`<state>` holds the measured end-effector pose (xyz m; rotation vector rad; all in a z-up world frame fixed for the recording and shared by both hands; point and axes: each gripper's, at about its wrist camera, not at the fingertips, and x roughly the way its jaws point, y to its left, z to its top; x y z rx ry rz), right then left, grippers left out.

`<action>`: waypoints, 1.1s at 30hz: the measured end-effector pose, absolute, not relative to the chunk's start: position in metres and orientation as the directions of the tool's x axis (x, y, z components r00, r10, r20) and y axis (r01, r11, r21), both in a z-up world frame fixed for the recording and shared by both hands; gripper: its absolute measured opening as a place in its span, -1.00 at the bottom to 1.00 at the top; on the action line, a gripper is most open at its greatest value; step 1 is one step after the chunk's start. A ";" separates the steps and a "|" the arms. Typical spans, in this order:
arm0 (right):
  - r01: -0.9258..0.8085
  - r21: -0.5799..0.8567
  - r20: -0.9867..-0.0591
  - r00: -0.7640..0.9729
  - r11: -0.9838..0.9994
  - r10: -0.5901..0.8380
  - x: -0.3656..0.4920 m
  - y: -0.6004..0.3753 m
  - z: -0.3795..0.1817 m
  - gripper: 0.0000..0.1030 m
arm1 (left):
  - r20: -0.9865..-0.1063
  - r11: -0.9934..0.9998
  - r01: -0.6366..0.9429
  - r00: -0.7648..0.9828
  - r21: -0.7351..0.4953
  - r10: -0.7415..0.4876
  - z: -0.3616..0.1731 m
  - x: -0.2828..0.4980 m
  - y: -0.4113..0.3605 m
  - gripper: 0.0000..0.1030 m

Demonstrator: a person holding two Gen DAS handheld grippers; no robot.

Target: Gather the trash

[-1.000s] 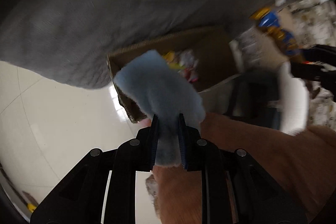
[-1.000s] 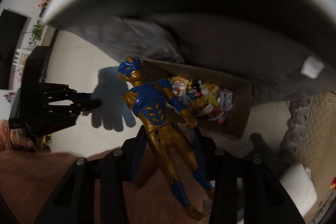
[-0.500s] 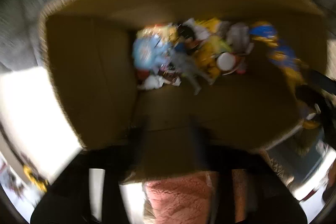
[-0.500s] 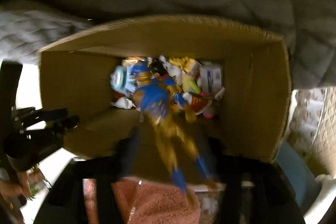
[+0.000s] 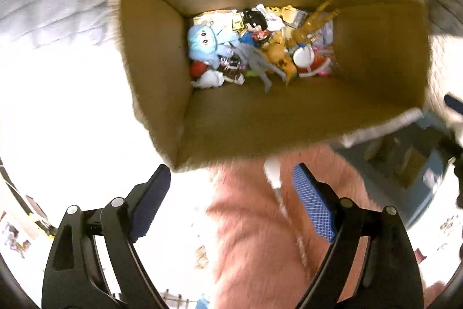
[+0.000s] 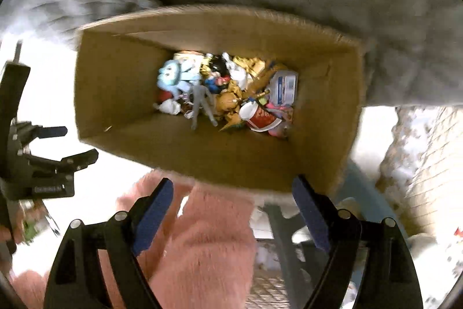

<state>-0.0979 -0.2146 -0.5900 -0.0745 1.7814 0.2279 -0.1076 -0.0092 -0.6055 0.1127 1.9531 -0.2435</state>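
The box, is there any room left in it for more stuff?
Yes. The cardboard box is crowded only at its bottom, where the toy pile covers the floor. Above the pile, between the brown walls, it is open.

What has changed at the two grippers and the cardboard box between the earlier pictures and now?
The left gripper let go its pale blue glove, the right gripper its gold and blue figure; both lie in the brown cardboard box. Both jaws are opening, empty. The box stayed put.
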 end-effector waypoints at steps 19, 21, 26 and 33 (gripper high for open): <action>-0.162 0.069 -0.803 0.576 0.984 0.151 -0.040 -0.218 -0.184 0.89 | -0.878 0.995 0.088 0.478 0.042 -0.005 -0.179 -0.036 0.023 0.63; -0.127 0.046 -0.783 0.612 0.991 0.115 -0.021 -0.218 -0.160 0.89 | -0.828 0.997 0.059 0.561 0.046 0.005 -0.143 -0.017 0.018 0.63; -0.084 0.075 -0.679 0.725 0.994 0.112 -0.001 -0.221 -0.098 0.89 | -0.708 0.998 0.029 0.706 0.052 0.016 -0.072 -0.002 0.004 0.63; -0.078 0.018 -0.531 0.844 0.997 0.076 -0.011 -0.215 -0.025 0.89 | -0.592 0.998 0.028 0.804 -0.049 -0.052 0.000 0.006 0.001 0.70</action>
